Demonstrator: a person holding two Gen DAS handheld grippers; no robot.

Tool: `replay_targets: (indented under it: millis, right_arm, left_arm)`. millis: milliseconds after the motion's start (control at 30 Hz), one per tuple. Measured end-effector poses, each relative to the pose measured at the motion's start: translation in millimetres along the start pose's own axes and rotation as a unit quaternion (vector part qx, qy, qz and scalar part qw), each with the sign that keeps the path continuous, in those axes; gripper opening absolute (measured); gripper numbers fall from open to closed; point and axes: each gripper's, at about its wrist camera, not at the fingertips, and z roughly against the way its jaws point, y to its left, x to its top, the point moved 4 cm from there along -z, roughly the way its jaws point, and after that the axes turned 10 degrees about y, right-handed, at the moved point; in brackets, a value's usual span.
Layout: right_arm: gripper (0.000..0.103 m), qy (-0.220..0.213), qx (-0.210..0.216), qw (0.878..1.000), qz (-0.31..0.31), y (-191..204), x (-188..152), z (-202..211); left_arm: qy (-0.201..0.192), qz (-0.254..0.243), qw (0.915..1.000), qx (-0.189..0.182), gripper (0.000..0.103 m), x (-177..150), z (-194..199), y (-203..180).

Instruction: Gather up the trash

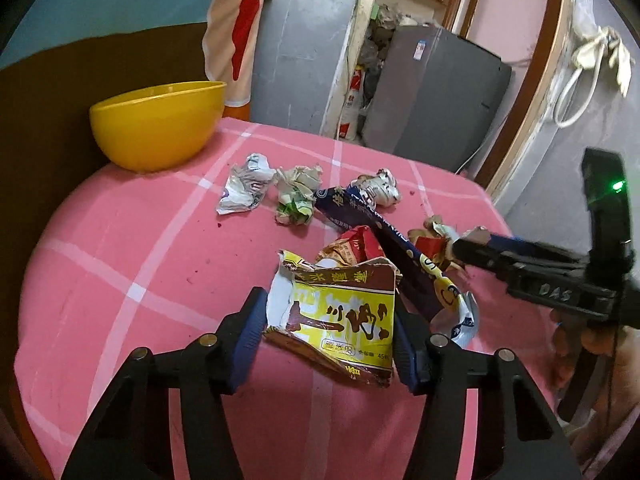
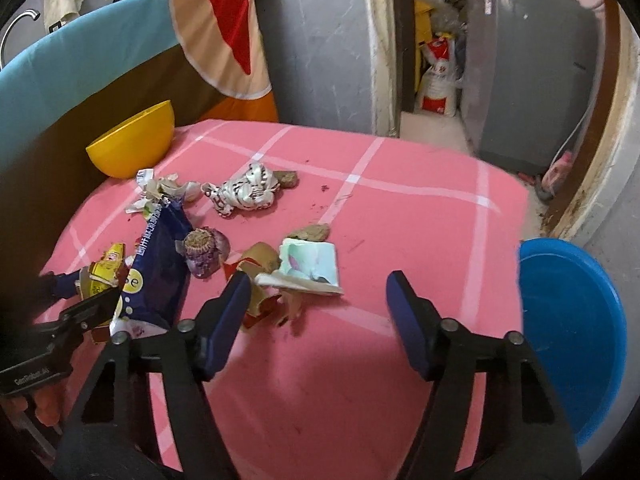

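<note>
So here's where I'm at with the trash pile on the pink checked table (image 1: 120, 264). My left gripper (image 1: 326, 322) has the yellow-and-brown snack wrapper (image 1: 340, 316) sitting right between its jaws. The pads are partly closed and flank both sides of it, but I can't tell if they're actually biting yet. That wrapper lies toward the near edge of the table, with a long dark blue packet (image 1: 384, 240) leaning against its far-right side.

My right gripper (image 2: 318, 312) is parted with nothing held, jaws spread over the torn pale green paper cup (image 2: 310, 266) and some brown and red scraps (image 2: 260, 264) by the left pad.

What could go wrong:

1. The wrapper is flat and floppy. If I close on it edge-on, it'll probably just buckle and slide out.
2. The blue packet may get dragged along and flop off toward the table's edge.
3. My 2 grippers are close together, so they could clip each other.
4. The cup scraps are loose, so a sloppy grab likely takes 1 piece and scatters the rest.

The yellow bowl (image 1: 160, 124) sits at the far left corner, and the blue basin (image 2: 572, 332) is off the right edge.
</note>
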Motion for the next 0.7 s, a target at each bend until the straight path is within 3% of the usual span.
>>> replay_targets:
  millis: [200, 333, 500, 600, 700]
  right_arm:
    - [0.053, 0.006, 0.042, 0.999, -0.004, 0, -3, -1]
    - [0.051, -0.014, 0.067, 0.997, -0.022, -7, -5, 6]
    - [0.025, -0.01, 0.062, 0.998, -0.017, -2, -4, 3]
    - [0.017, -0.019, 0.054, 0.998, -0.006, 2, -3, 5]
    - [0.015, -0.031, 0.046, 0.998, 0.005, 5, -5, 8]
  left_arm:
    - [-0.008, 0.01, 0.9996, -0.025, 0.051, -7, 11, 4]
    - [-0.013, 0.012, 0.9995, -0.025, 0.051, -6, 13, 3]
    - [-0.019, 0.008, 0.9995, -0.022, 0.051, -6, 17, -3]
    - [-0.027, 0.005, 0.9994, -0.02, 0.051, -5, 20, -5]
    - [-0.039, 0.005, 0.9991, -0.019, 0.051, -6, 25, -7]
